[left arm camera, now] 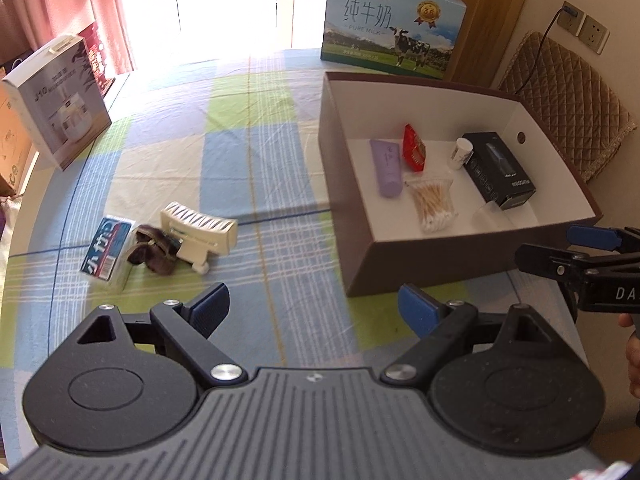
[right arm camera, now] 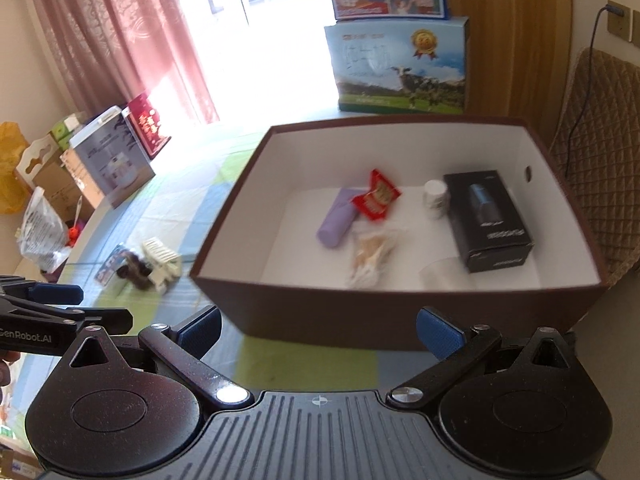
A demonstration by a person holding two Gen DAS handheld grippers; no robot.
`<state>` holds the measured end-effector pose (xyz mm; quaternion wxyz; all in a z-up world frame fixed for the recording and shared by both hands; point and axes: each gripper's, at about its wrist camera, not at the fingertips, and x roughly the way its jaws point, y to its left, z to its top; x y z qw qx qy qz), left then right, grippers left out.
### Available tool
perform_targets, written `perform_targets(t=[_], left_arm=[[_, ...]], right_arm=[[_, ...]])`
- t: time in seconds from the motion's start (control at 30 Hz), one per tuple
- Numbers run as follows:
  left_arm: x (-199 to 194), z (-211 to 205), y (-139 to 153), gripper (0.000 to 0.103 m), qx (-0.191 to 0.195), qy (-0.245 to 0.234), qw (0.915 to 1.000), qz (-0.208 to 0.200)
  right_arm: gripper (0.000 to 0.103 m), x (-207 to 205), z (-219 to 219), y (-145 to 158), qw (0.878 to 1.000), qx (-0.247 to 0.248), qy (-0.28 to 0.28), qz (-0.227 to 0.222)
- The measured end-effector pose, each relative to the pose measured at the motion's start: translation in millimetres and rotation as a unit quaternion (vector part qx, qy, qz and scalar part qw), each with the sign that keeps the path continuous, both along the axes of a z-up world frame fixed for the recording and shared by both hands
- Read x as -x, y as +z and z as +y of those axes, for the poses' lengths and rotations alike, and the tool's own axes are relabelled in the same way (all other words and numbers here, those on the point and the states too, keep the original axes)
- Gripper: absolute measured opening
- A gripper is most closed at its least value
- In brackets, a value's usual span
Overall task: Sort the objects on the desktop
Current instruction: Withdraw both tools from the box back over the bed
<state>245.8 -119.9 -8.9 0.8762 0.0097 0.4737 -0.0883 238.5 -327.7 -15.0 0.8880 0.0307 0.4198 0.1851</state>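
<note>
Nearest the left wrist camera, the left gripper (left arm camera: 314,306) is seen with its jaws spread wide and nothing between them, above the checked tablecloth (left arm camera: 240,152). Three things are left outside the brown box (left arm camera: 452,264): a blue packet (left arm camera: 106,254), a dark furry item (left arm camera: 150,250) and a cream comb-like piece (left arm camera: 200,232), clustered and touching. Inside the box, a purple tube (left arm camera: 387,166), a red sachet (left arm camera: 414,152), cotton swabs (left arm camera: 434,204), a small white bottle (left arm camera: 461,154) and a black carton (left arm camera: 498,172) are already laid. The cluster is best approached from above, one item singled out before the jaws are closed. "PURE MILK" can be read on the carton (left arm camera: 392,32) behind.

From the right wrist camera, the right gripper (right arm camera: 320,330) is likewise shown apart and empty, just short of the box's near wall. "GenRobot.AI" is printed on the other tool at the left edge.
</note>
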Motion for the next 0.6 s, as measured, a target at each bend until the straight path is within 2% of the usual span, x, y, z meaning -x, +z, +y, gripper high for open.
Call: perform_targets(t=[0.6], left_arm=[[27,84,-12,0.089,-0.010,0.040,0.9989,0.021]], right_arm=[[0.101,32,91,-25,0.997,-0.002,0.062,0.038]])
